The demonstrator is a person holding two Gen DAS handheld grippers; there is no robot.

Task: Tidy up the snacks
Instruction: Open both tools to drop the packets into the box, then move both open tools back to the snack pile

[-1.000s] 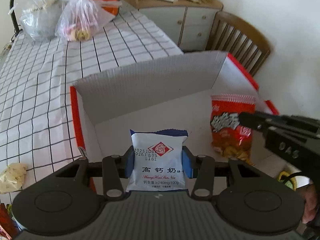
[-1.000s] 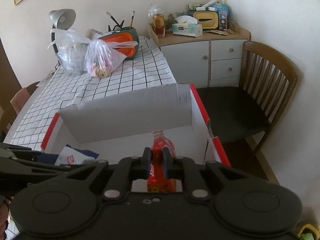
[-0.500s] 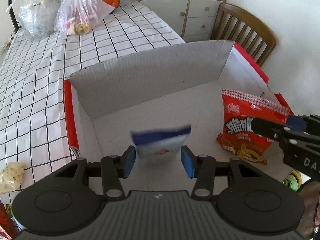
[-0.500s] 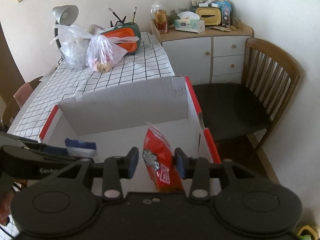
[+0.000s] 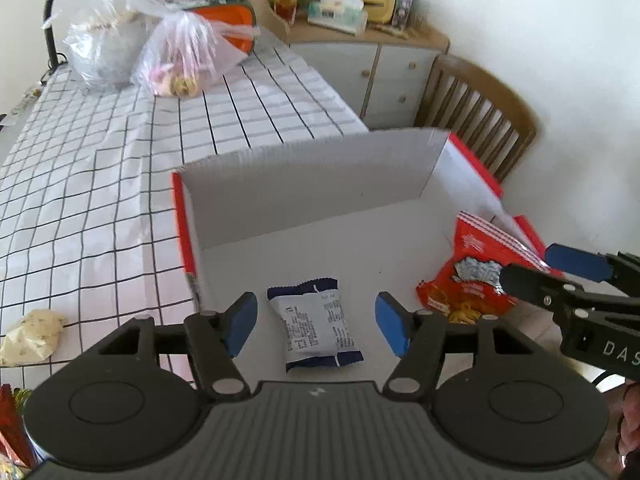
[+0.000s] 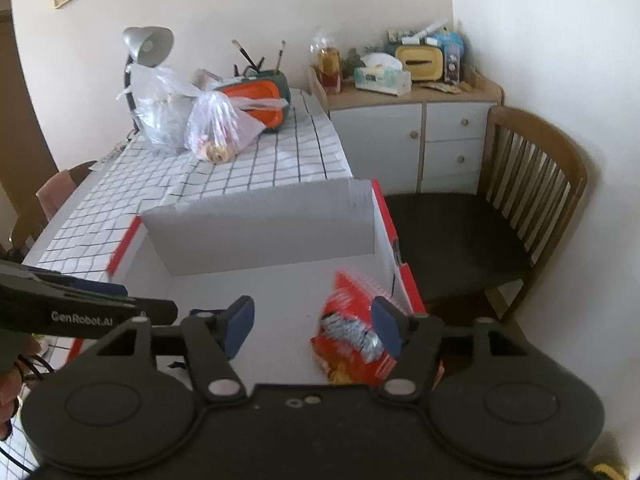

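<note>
A white-lined cardboard box [image 5: 312, 188] with red outer sides stands on the checked table. A blue-and-white snack packet [image 5: 320, 344] lies flat on the box floor. My left gripper [image 5: 316, 323] hovers over it, jaws opening, pads clear of the packet. A red snack bag [image 5: 472, 276] rests against the box's right wall. In the right wrist view the red bag [image 6: 352, 332] is blurred, just behind the right fingertip of my right gripper [image 6: 313, 329]. Its jaws are opening and nothing is pressed between them. The left gripper [image 6: 100, 300] shows at the left there.
Two tied plastic bags [image 5: 176, 60], an orange case [image 5: 224, 24] and a lamp sit at the table's far end. A crumpled wrapper [image 5: 32, 336] lies left of the box. A wooden chair [image 6: 500, 216] and a cluttered cabinet [image 6: 416, 128] stand to the right.
Both grippers opened and pulled up and back. The blue-and-white packet dropped from the left jaws and now lies flat. The red bag left the right jaws and leans at the box's right side.
</note>
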